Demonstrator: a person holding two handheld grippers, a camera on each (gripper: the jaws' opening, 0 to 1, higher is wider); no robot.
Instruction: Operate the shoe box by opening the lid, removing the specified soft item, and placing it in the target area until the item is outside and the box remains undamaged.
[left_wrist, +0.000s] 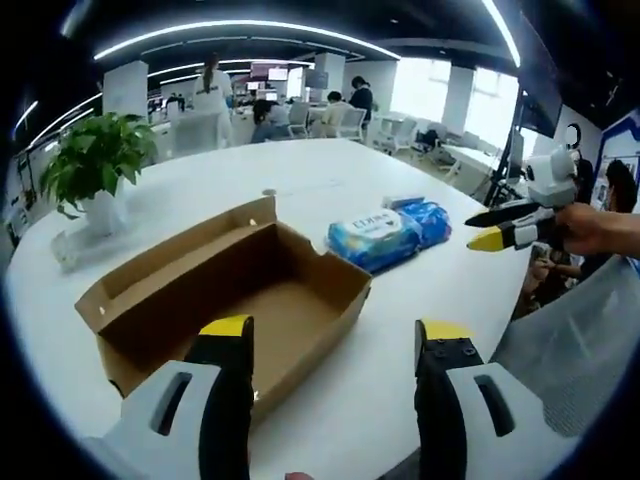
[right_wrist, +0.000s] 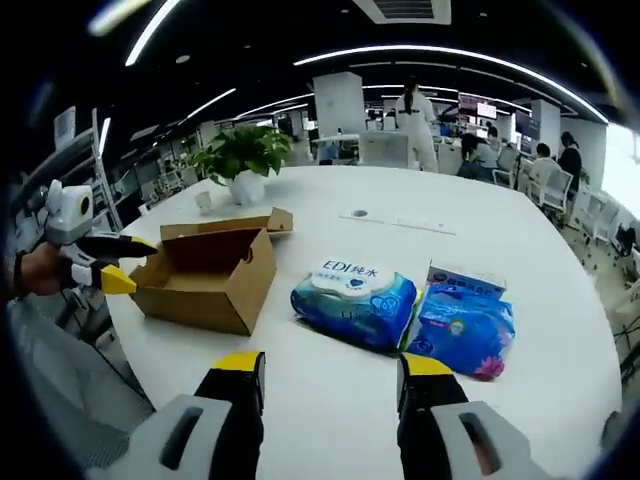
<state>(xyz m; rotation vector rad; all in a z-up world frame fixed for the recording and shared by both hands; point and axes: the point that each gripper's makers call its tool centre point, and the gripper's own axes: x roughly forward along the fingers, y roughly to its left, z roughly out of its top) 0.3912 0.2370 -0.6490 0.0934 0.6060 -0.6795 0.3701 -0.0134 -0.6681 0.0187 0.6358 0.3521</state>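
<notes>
Judging from how things lie, the soft item is already out: the shoe box (left_wrist: 235, 295) sits open on the white table (left_wrist: 440, 300) with its lid folded back, and as far as its inside shows from the left gripper view, nothing is in it. Two blue soft packs rest on the table just beside the box, well outside it; the nearer wipes pack (right_wrist: 355, 300) carries a white label, and the second pack (right_wrist: 462, 325) lies close against its far side. The left gripper (left_wrist: 330, 345) hovers above the box's near corner with its jaws spread apart and nothing between them. The right gripper (right_wrist: 330, 370) hangs over bare table short of the packs, likewise released and empty. If any step remains, it is probably a tidy-up or a check, and doing it well means keeping both grippers off the thin cardboard walls, which would dent or tear under a pinch, and lifting away without clipping the raised lid. Nudging a pack, if needed, calls for a light grip at its middle, since the wrapper looks slippery and yielding.
</notes>
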